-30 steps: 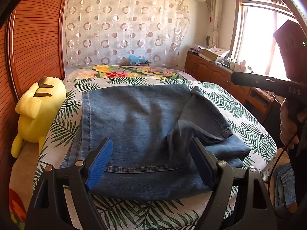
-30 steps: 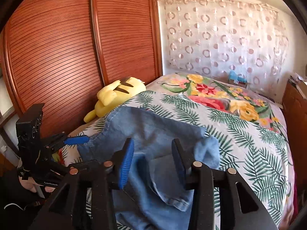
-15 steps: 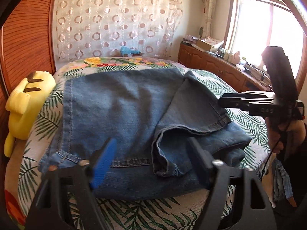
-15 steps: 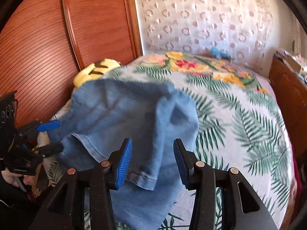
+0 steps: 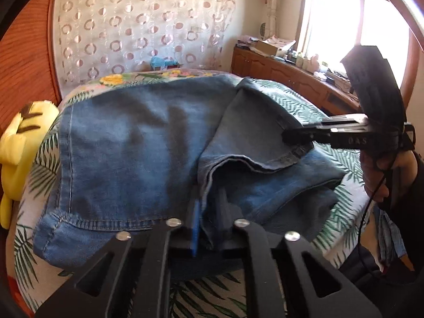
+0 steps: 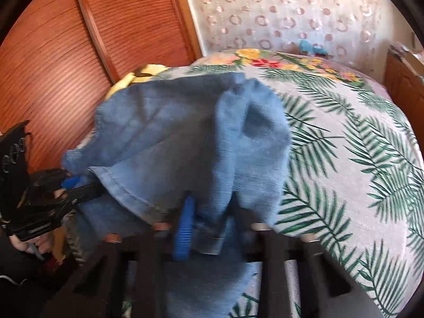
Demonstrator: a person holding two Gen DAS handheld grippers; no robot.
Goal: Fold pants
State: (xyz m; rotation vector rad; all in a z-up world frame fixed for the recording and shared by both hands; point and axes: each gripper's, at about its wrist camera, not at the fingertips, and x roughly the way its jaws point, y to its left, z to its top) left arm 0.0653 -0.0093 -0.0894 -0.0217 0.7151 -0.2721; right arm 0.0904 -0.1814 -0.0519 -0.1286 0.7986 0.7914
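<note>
Blue denim pants [image 5: 137,143] lie partly folded on the bed, with one leg doubled over on the right side. My left gripper [image 5: 209,212] is shut on the near hem edge of that folded leg. My right gripper [image 6: 206,220] is shut on the far corner of the same leg; it also shows in the left wrist view [image 5: 294,136], pinching the hem. The pants [image 6: 185,137] fill the middle of the right wrist view, bunched and blurred. My left gripper [image 6: 76,185] shows there at the left, holding the hem.
The bed [image 6: 344,137] has a palm-leaf and flower cover. A yellow plush toy [image 5: 16,143] lies at its left edge beside the wooden wardrobe [image 6: 66,53]. A wooden counter [image 5: 286,71] with clutter runs under the window. A curtain [image 5: 137,26] hangs behind the bed.
Both grippers have moved in to the folded leg and shut on its hem: the left at the near edge, the right at the far corner. The cloth is lifted slightly.
</note>
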